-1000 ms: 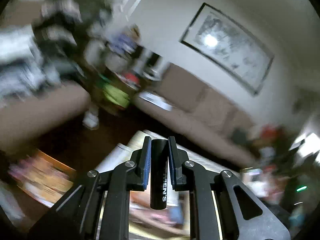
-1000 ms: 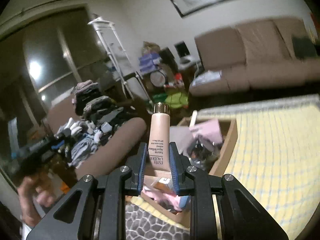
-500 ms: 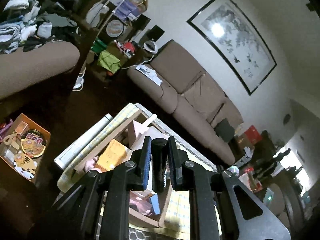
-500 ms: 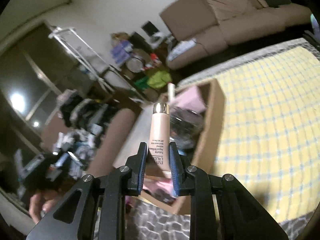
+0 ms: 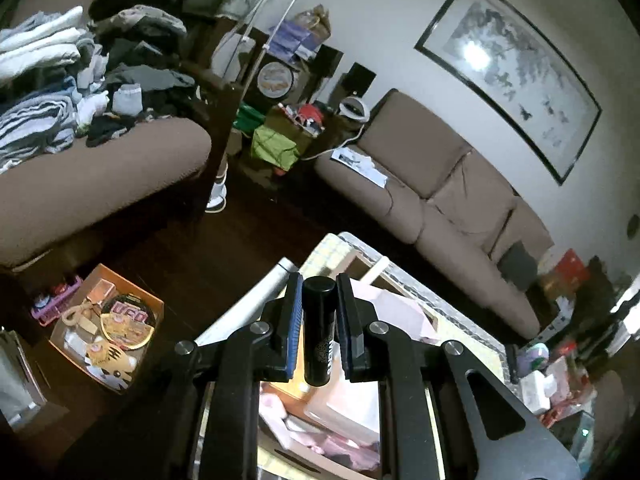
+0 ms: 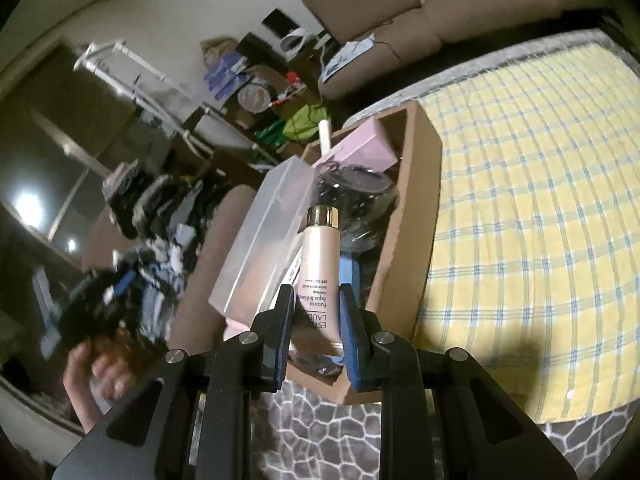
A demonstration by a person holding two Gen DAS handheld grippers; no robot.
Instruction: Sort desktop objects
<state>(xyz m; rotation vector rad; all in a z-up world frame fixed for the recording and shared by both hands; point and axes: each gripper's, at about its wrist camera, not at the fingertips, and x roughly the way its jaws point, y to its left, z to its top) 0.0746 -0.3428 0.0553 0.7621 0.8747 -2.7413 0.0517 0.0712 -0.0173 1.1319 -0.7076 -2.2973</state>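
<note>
My left gripper (image 5: 319, 286) is shut on a black cylindrical tube (image 5: 318, 328) with white lettering, held upright over a box of pink items (image 5: 344, 404). My right gripper (image 6: 316, 300) is shut on a beige cosmetic tube (image 6: 319, 264) with a gold cap, pointing up over the cardboard box (image 6: 416, 216). That box holds a clear plastic case (image 6: 264, 240), a pink box (image 6: 360, 146), a dark round item (image 6: 356, 184) and a white stick (image 6: 325, 136). At the left of the right wrist view, a hand (image 6: 100, 372) carries the blurred left gripper.
The cardboard box stands on a yellow checked cloth (image 6: 520, 200) with a grey stone-patterned mat (image 6: 320, 432) nearer me. An orange floor box of toys (image 5: 104, 328), a brown sofa (image 5: 440, 184), a couch piled with clothes (image 5: 80, 92) and shelving clutter surround the table.
Both grippers have tilted downward, each keeping its tube. The cardboard box has come closer beneath the right gripper, and the left view has swung from blur to a steady look over the box.
</note>
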